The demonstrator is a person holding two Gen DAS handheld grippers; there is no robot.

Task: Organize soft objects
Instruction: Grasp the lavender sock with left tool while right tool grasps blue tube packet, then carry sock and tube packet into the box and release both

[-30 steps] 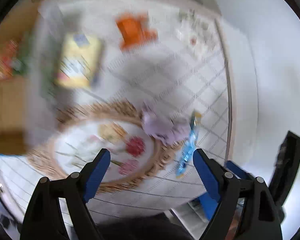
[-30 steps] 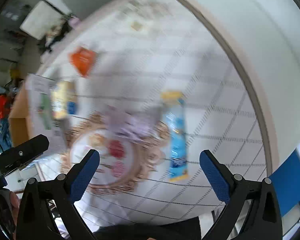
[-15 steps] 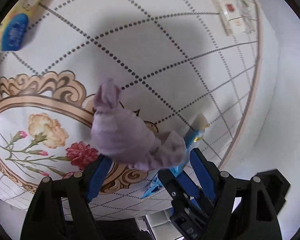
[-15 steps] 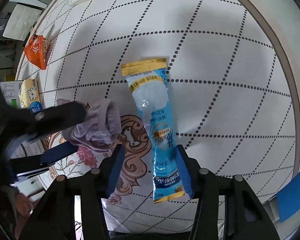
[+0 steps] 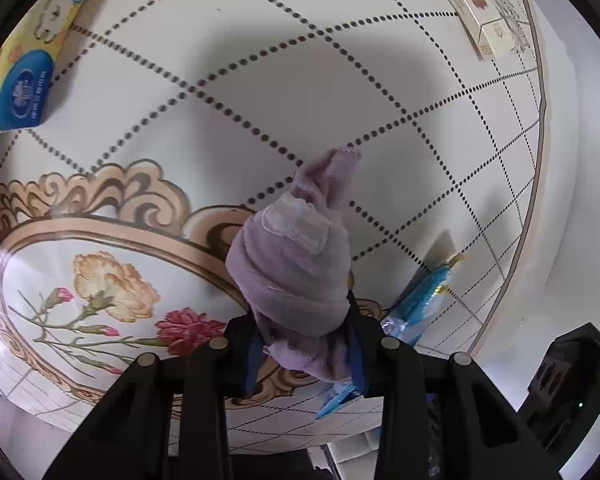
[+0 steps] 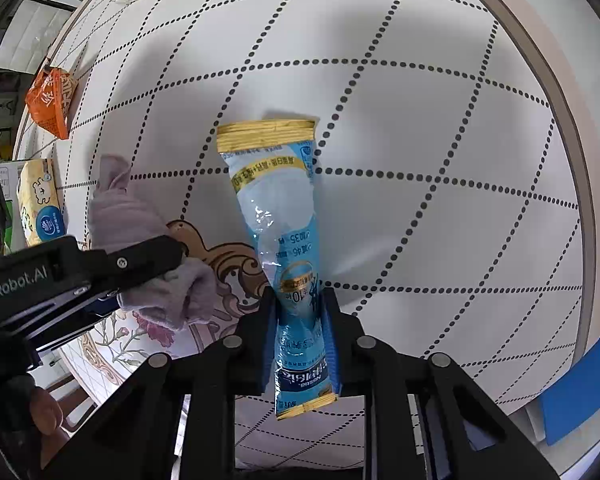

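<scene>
My left gripper is shut on a crumpled lilac cloth, over the ornate gold rim of the floral mat. The cloth and the left gripper also show at the left of the right wrist view. My right gripper is shut on the lower part of a long blue and yellow sachet that lies on the white dotted tablecloth. The sachet's end shows at the right of the left wrist view.
A yellow tissue pack lies at the far left, also in the right wrist view. An orange snack bag sits beyond it. A flat printed box lies near the table's far rim. A person's fingers show bottom left.
Both grippers have come down from above the table and closed: the left on the lilac cloth, the right on the blue sachet.
</scene>
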